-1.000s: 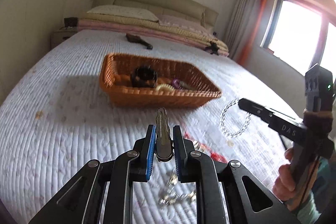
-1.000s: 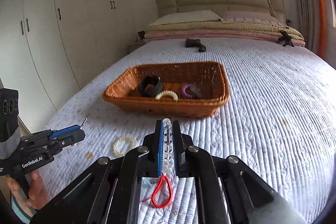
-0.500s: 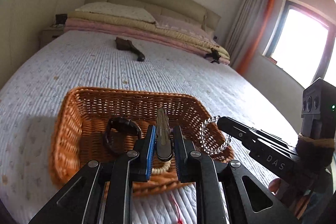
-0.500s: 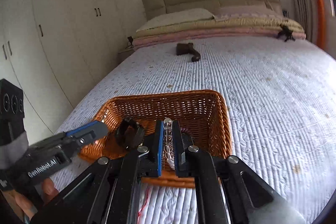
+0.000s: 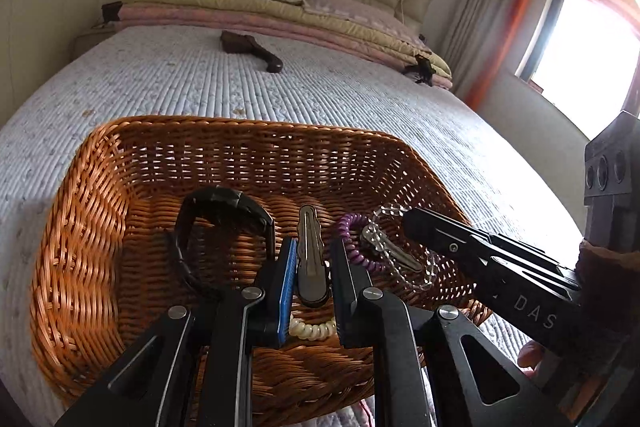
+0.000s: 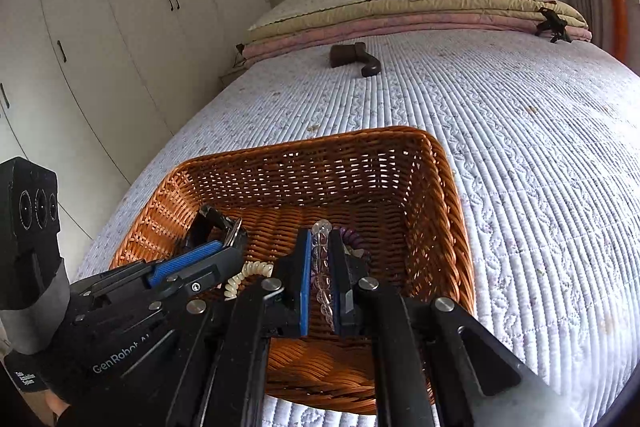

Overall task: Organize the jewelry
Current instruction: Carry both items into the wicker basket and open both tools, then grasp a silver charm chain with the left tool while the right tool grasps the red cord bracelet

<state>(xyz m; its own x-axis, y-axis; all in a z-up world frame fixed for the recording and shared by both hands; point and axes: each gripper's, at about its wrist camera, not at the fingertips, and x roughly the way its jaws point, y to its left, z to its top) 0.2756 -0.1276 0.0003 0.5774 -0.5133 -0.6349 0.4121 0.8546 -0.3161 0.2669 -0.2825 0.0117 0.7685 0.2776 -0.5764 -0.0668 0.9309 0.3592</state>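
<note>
A woven orange basket (image 5: 100, 187) (image 6: 448, 195) sits on the bed. My left gripper (image 5: 312, 259) is shut on a metal hair clip (image 5: 310, 247) and holds it over the basket's inside. My right gripper (image 6: 320, 259) is shut on a clear bead bracelet (image 6: 322, 267), also over the basket; it shows in the left wrist view (image 5: 416, 223) with the bracelet (image 5: 428, 267) hanging from it. In the basket lie a black bracelet (image 5: 220, 203), a purple coil band (image 5: 352, 247), a cream coil band (image 5: 312, 327) and a second metal clip (image 5: 392, 251).
The bed's quilted white cover (image 6: 540, 147) spreads all around the basket. A dark brown object (image 5: 248, 47) lies further up the bed. Folded blankets and pillows (image 5: 280, 11) line the headboard. Wardrobes (image 6: 100, 47) stand left, a window (image 5: 580, 59) right.
Both grippers have moved forward from the front of the bed to over the basket, carrying the hair clip and the bead bracelet. The loose items on the cover have dropped out of view.
</note>
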